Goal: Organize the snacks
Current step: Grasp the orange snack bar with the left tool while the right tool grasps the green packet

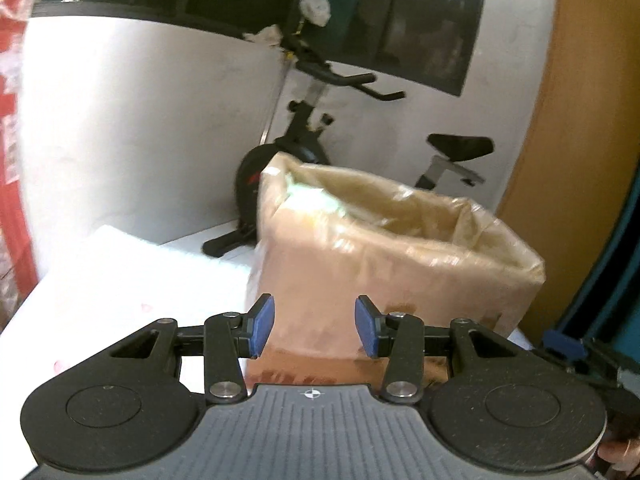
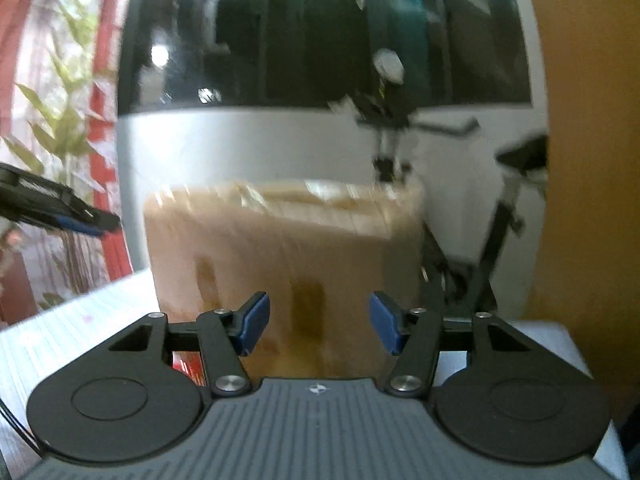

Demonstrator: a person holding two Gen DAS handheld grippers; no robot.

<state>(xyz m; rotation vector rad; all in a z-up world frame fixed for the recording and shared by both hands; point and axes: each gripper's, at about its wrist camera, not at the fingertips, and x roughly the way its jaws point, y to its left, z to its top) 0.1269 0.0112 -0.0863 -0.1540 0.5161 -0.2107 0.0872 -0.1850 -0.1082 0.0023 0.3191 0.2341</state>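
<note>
An open cardboard box (image 1: 384, 256) lined with clear plastic stands on the white table (image 1: 120, 280). Something pale green (image 1: 316, 196) shows inside at its far left corner. My left gripper (image 1: 315, 330) is open and empty, close in front of the box's near side. In the right wrist view the same box (image 2: 280, 248) is blurred. My right gripper (image 2: 318, 324) is open and empty in front of it. A red packet (image 2: 186, 364) shows low on the table behind the right gripper's left finger. The left gripper (image 2: 80, 220) also shows at the left edge of the right wrist view.
An exercise bike (image 1: 304, 128) stands behind the table against the white wall. A wooden panel (image 1: 580, 120) rises on the right. A red frame and green plants (image 2: 68, 128) are at the left. The right gripper's tip (image 1: 568, 344) shows at the right of the left wrist view.
</note>
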